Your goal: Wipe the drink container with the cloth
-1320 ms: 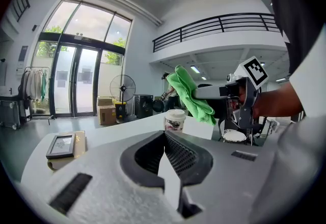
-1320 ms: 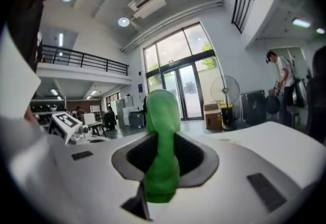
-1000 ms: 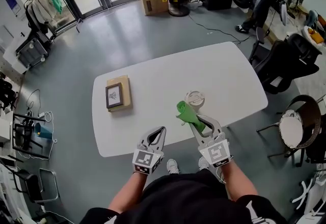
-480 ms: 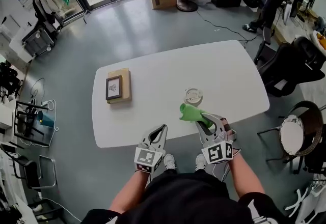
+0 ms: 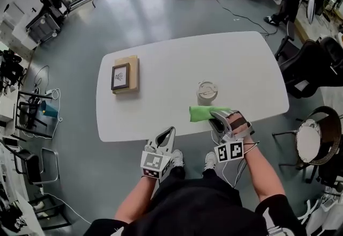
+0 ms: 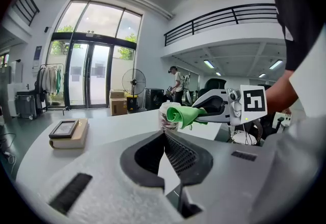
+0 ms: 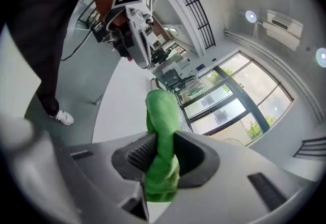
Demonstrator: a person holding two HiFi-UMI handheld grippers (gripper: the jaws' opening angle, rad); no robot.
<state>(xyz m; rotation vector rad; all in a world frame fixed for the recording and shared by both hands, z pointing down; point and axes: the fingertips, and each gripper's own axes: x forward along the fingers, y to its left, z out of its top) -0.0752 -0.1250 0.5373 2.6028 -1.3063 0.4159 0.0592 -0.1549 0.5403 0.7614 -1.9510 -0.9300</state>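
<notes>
Green cloth (image 5: 202, 113) in tight right claw (image 5: 215, 117), perhaps touching drink container (image 5: 207, 91); left claw (image 5: 170, 133) closed.

A framed picture (image 5: 120, 76) is lying on a tan book (image 5: 134, 76) on the white tabletop (image 5: 177, 63), ahead and left of the left tool (image 5: 169, 132); black chairs (image 5: 316, 71) are standing far right.

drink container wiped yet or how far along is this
Done: the right gripper is shut on the green cloth. In hand: the cloth is held beside the drink container on the table; whether they touch cannot be told. Left: the wiping itself. The left gripper, shut and empty, hangs at the table's near edge, away from the container.
</notes>
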